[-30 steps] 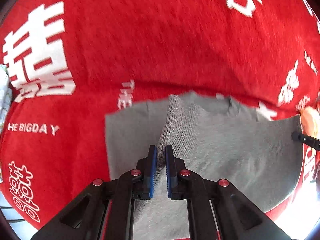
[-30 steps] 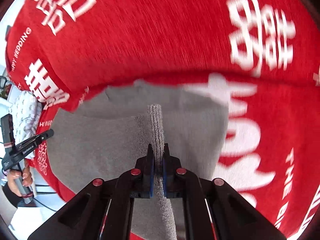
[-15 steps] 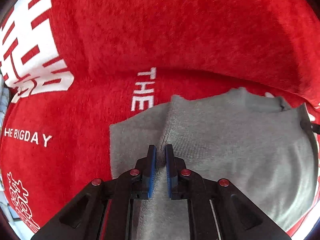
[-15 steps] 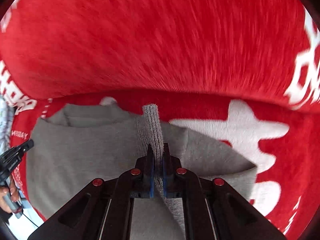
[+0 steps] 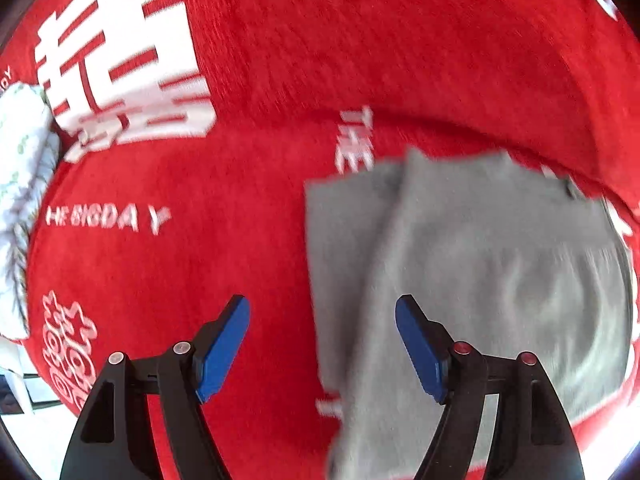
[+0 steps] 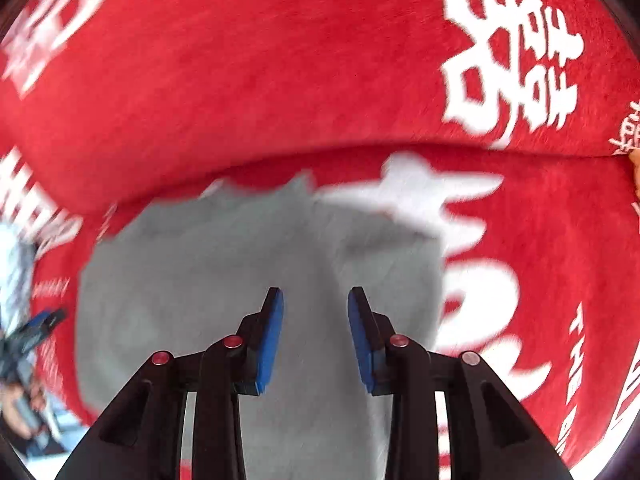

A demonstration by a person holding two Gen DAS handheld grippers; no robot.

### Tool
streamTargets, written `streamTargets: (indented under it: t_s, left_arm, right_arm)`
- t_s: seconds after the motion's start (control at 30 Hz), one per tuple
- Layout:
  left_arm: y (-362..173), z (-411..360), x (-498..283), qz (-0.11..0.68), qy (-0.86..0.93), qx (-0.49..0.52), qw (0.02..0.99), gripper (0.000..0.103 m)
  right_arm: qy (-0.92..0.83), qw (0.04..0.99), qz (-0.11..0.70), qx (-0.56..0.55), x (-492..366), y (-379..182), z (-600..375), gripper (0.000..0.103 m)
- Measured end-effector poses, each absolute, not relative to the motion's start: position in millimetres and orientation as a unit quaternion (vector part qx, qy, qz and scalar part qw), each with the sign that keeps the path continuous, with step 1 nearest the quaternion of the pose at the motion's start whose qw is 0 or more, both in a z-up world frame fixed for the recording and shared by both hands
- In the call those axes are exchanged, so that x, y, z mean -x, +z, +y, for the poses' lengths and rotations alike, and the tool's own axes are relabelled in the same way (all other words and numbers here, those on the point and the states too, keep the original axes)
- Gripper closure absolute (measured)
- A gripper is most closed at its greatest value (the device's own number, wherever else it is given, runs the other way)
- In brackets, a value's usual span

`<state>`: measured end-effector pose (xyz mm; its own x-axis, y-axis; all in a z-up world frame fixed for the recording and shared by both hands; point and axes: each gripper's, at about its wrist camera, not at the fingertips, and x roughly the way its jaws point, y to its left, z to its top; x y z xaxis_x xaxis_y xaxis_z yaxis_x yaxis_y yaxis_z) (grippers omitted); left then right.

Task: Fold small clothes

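Observation:
A small grey knit garment point(image 5: 472, 264) lies folded on the red blanket point(image 5: 260, 200). My left gripper point(image 5: 322, 312) is open and empty above the garment's left edge. In the right wrist view the same garment point(image 6: 240, 264) lies below my right gripper point(image 6: 315, 300), which is open and empty over its right half. The other gripper point(image 6: 32, 332) shows blurred at the far left of that view.
The red blanket with white characters and lettering covers the whole surface and rises in a fold point(image 6: 320, 148) behind the garment. A white patterned cloth point(image 5: 20, 184) lies at the left edge. The blanket's near edge point(image 5: 600, 412) is close behind the garment.
Both grippers have opened and let go of the grey garment's ribbed edge. The garment now lies flat on the blanket, and both grippers have pulled back a little.

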<state>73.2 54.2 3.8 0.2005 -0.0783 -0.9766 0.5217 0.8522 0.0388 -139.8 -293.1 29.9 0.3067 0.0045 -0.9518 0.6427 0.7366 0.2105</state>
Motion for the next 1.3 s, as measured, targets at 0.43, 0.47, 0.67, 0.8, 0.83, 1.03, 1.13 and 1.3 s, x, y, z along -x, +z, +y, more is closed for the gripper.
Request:
streamTargets:
  t_s: [0.43, 0.47, 0.67, 0.8, 0.83, 1.03, 1.13, 1.3]
  left_arm:
    - [-30.7, 111.4, -29.8, 0.674, -0.18, -0.158, 0.698, 0.026]
    - [-31.8, 110.7, -29.2, 0.676, -0.174, -0.163, 0.698, 0.026]
    - [-32.9, 90.8, -22.3, 0.661, -0.153, -0.227, 0.699, 0.026]
    - [-7.2, 73.1, -16.5, 0.637, -0.174, -0.254, 0.707, 0.026]
    - [-1.6, 66.2, -12.8, 0.629, -0.189, -0.267, 0.705, 0.027]
    - [-12.4, 30.9, 5.2, 0.623, -0.258, -0.326, 0.663, 0.038]
    - [-20.8, 21.3, 14.1, 0.62, -0.271, -0.347, 0.65, 0.038]
    - [-33.6, 18.3, 16.2, 0.616, -0.283, -0.363, 0.639, 0.038]
  right_arm:
    - [-0.269, 0.66, 0.514, -0.478, 297.2, 5.8, -246.3, 0.04]
    - [-0.273, 0.65, 0.502, -0.502, 304.0, 1.4, -248.7, 0.04]
    - [-0.293, 0.601, 0.422, -0.612, 323.9, -31.1, -262.7, 0.091]
    - [-0.317, 0.641, 0.49, -0.498, 299.9, -10.1, -259.4, 0.087]
    - [-0.324, 0.64, 0.51, -0.475, 295.7, -9.4, -256.4, 0.082]
    - [-0.395, 0.654, 0.462, -0.45, 306.4, 31.3, -234.7, 0.076]
    - [-0.358, 0.694, 0.461, -0.421, 278.1, 40.0, -221.5, 0.077]
    - [-0.328, 0.707, 0.468, -0.417, 231.5, 16.2, -221.0, 0.077]
